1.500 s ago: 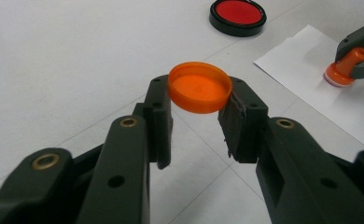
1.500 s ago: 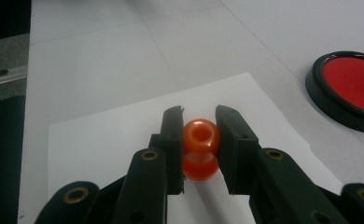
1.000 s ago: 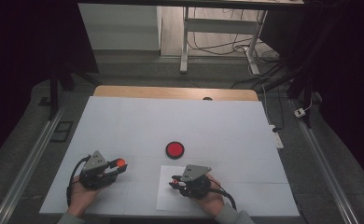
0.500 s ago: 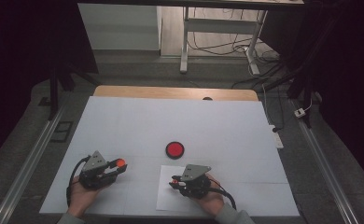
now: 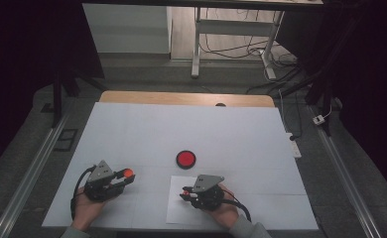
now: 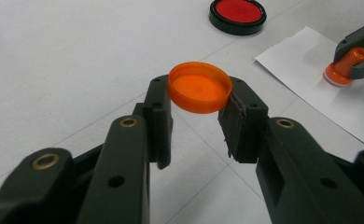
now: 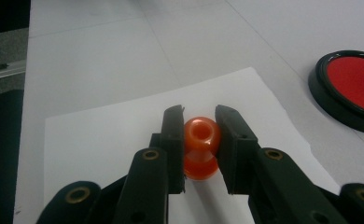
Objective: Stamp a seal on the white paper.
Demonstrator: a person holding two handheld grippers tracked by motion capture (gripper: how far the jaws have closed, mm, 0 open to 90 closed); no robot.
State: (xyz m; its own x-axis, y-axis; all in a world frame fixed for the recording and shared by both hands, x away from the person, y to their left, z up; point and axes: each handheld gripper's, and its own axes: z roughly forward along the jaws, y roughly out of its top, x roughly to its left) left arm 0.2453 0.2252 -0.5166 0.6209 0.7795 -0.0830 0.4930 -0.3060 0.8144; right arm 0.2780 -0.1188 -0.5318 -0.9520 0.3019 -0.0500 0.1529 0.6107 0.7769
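My left gripper [image 6: 196, 107] is shut on an orange cap [image 6: 200, 87], held by its rim with the hollow side up, a little above the white table. In the high view this gripper [image 5: 127, 176] lies at the front left with the cap [image 5: 128, 173] at its tip. My right gripper [image 7: 199, 140] is shut on a small orange stamp [image 7: 200, 147] that stands upright on a white paper sheet [image 7: 101, 135]. From above, the right gripper [image 5: 186, 193] rests on the sheet [image 5: 176, 210] at the front centre. A round red ink pad [image 5: 185, 158] in a black case sits just beyond both grippers.
The white table top [image 5: 181, 129] stretches far back to a wooden edge [image 5: 181, 98]. Metal rails [image 5: 28, 173] run along both sides of the table. A table frame and cables [image 5: 231, 44] stand on the floor behind.
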